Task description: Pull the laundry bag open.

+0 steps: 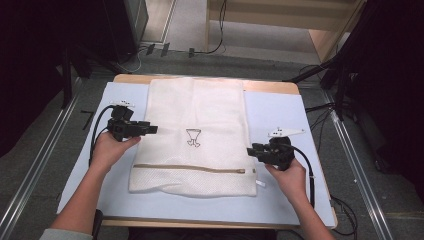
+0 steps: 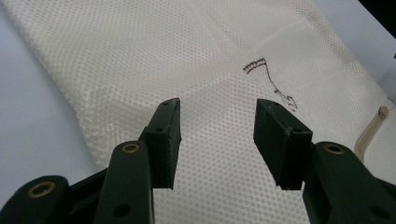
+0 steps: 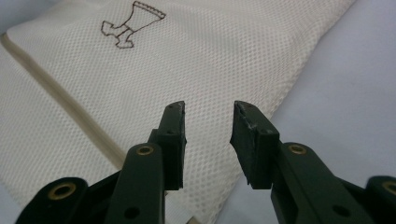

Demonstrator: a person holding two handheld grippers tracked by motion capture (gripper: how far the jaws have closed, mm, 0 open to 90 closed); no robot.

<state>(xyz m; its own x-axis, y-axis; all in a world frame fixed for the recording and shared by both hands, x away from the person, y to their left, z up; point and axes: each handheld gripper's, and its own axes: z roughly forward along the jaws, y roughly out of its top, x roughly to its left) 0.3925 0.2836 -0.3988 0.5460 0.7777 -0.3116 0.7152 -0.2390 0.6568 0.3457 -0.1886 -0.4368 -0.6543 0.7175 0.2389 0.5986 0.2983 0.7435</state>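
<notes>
Your white mesh bag (image 1: pixel 192 135) lies flat in the middle of the worktop (image 1: pixel 280 120), with its zipper (image 1: pixel 190 168) near you and zipped. Your left tool (image 1: pixel 152 129) sits at the bag's left edge with its jaws apart and nothing between them. Your right tool (image 1: pixel 251 150) sits at the bag's right edge, jaws apart and empty too. The bag looks spread out and smooth. It is not folded yet, so any folding is still left to do.
</notes>
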